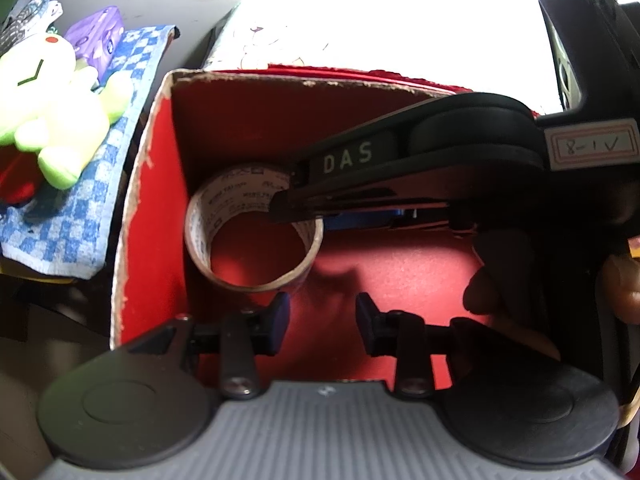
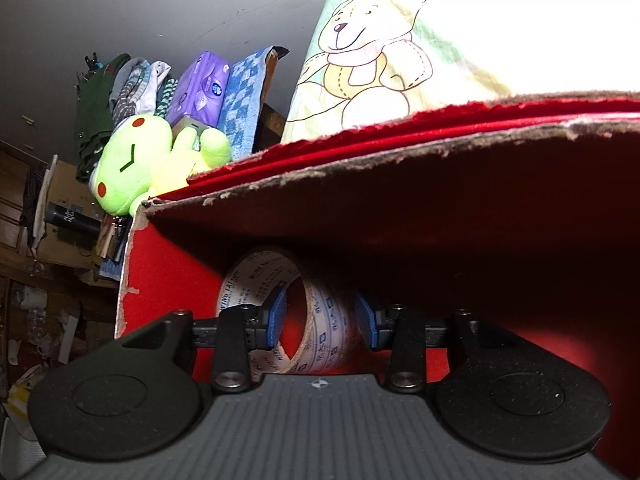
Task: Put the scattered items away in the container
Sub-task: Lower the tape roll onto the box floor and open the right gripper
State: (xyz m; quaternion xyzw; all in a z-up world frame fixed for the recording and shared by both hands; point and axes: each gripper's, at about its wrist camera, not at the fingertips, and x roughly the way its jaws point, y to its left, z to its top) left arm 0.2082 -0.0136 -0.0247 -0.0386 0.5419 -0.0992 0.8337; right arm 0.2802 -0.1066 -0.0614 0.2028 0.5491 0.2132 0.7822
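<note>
A red cardboard box (image 1: 152, 216) with torn edges fills the left wrist view; its wall also shows in the right wrist view (image 2: 168, 272). A roll of tape (image 1: 224, 216) with a printed core stands on the box floor near the left wall. My right gripper (image 2: 320, 322) is inside the box with its blue pads on either side of the roll's wall (image 2: 332, 320), jaws parted and not clearly pressing. It shows from the side in the left wrist view (image 1: 288, 200), reaching the roll. My left gripper (image 1: 322, 324) is open and empty above the box floor.
A green plush frog (image 1: 60, 112) lies on a blue checked towel (image 1: 120, 100) left of the box, with a purple tissue pack (image 1: 98, 36) behind. A bear-print cloth (image 2: 380, 60) lies behind the box. Clutter (image 2: 48, 260) sits far left.
</note>
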